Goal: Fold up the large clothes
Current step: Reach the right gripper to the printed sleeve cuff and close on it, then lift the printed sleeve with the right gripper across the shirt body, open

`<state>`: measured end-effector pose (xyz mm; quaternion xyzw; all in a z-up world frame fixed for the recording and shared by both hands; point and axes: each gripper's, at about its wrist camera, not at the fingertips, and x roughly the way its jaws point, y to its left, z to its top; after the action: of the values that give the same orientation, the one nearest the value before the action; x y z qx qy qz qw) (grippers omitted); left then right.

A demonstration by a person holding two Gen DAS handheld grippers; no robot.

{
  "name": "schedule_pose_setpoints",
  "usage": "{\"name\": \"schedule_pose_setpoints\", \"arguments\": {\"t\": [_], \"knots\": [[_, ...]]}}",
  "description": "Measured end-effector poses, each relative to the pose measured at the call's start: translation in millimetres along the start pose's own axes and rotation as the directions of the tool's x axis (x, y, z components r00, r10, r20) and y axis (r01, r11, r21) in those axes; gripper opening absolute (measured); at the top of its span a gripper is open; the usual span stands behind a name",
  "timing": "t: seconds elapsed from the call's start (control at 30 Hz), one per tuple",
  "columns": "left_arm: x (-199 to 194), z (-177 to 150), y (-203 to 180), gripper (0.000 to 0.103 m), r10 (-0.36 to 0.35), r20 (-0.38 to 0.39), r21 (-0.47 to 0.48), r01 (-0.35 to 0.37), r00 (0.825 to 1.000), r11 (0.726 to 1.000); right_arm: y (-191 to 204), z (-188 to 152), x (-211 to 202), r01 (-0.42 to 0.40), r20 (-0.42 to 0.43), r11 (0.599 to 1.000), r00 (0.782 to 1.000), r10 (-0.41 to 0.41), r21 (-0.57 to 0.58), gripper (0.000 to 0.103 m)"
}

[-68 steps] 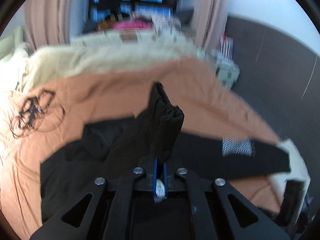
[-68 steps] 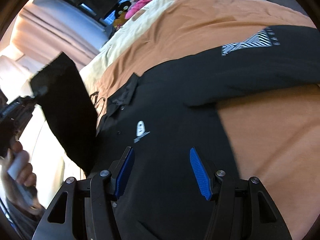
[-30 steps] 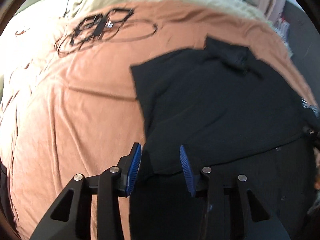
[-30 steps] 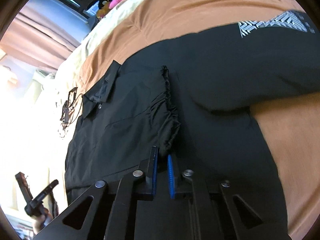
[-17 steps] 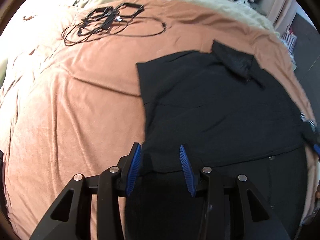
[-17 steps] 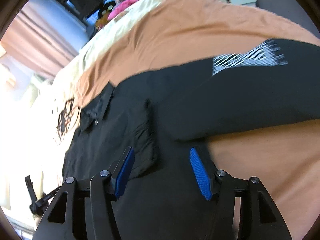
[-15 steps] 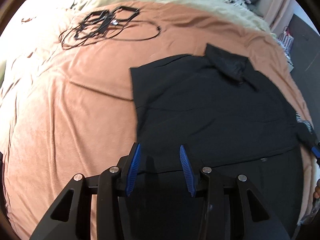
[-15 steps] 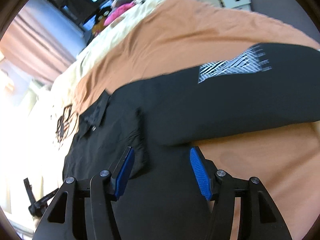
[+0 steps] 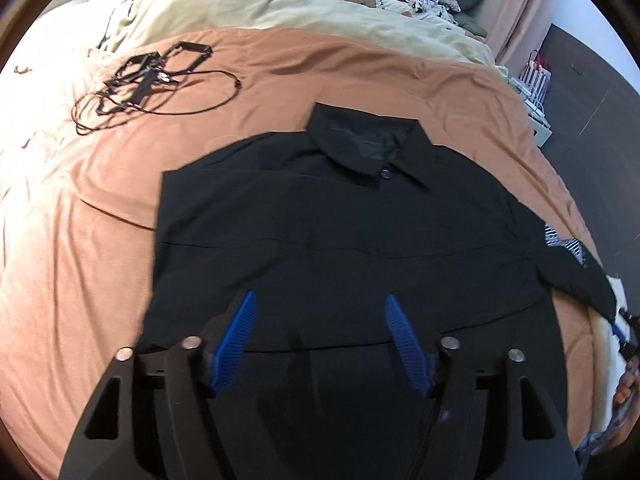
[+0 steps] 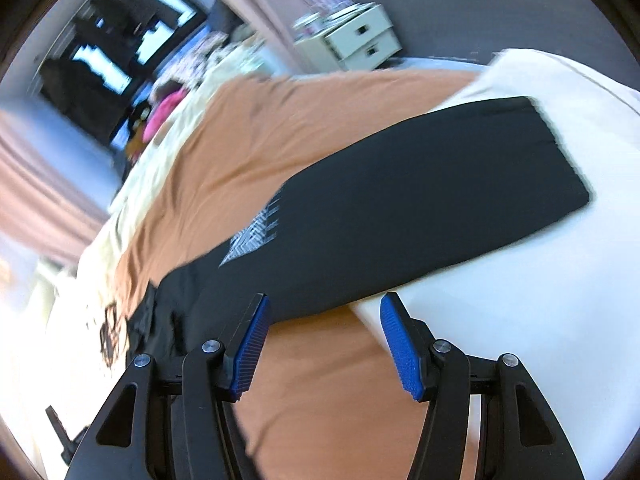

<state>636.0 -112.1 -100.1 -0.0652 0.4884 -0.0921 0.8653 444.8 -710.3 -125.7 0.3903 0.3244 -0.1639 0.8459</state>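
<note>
1. We hold the left gripper [image 9: 320, 336] over the black shirt's [image 9: 340, 240] hem, jaws just opened wide, empty.
2. Our right gripper [image 10: 324, 344] gapes empty beside its outstretched sleeve [image 10: 420, 216].
3. The shirt lies flat on the orange bedspread [image 9: 80, 248], collar [image 9: 368, 148] pointing away.
4. Past the sleeve, closed white drawers [image 10: 360, 40].

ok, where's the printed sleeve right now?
Right wrist view: the printed sleeve stretches out flat to the shirt's side, cuff on the white bedding, just ahead of the open right gripper.

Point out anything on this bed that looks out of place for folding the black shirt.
A tangle of black cables lies loose on the orange bedspread, left of the collar and clear of the black shirt. The shirt's printed sleeve sticks straight out, unfolded, its cuff on a white pillow.
</note>
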Motion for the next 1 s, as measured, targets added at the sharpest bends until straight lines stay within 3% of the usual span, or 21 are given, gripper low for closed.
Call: {"name": "schedule_pose_setpoints", "arguments": {"t": [0.03,0.4,0.5,0.6,0.63,0.77,1.0], "knots": [[1.1,-0.2,-4.5,0.091,-0.010,0.003,-0.004,0.010,1.000,1.000,-7.6,2.3,-2.3,0.004,0.006,1.000,1.000,-0.004,0.014,0.059],[14.4,-3.7,-52.8,0.092,-0.014,0.008,0.081,0.013,1.000,0.997,-60.4,20.4,10.0,-0.001,0.058,0.991,0.998,-0.006,0.130,0.057],[14.4,-4.1,-56.7,0.092,-0.007,0.007,0.104,0.006,1.000,0.995,-67.1,24.3,14.3,0.021,0.075,0.983,0.997,-0.035,0.181,0.040],[8.0,-3.8,-55.6,0.092,0.001,0.009,0.118,-0.002,1.000,0.993,-76.4,30.9,21.2,-0.029,0.075,0.974,0.997,0.012,0.225,0.006],[4.1,-3.4,-53.9,0.092,0.001,0.014,0.121,-0.002,1.000,0.993,-75.5,31.1,19.4,-0.031,0.075,0.972,0.997,0.014,0.231,0.006],[-14.6,-0.8,-42.5,0.092,0.006,0.038,0.115,-0.011,0.999,0.993,-36.3,40.7,-5.4,-0.075,0.148,0.989,0.987,0.056,0.129,0.004],[-49.0,4.3,-9.5,0.092,0.015,0.075,0.079,-0.021,0.997,0.997,86.3,51.8,-49.7,-0.179,0.190,0.978,0.962,0.196,-0.106,0.003]]}}
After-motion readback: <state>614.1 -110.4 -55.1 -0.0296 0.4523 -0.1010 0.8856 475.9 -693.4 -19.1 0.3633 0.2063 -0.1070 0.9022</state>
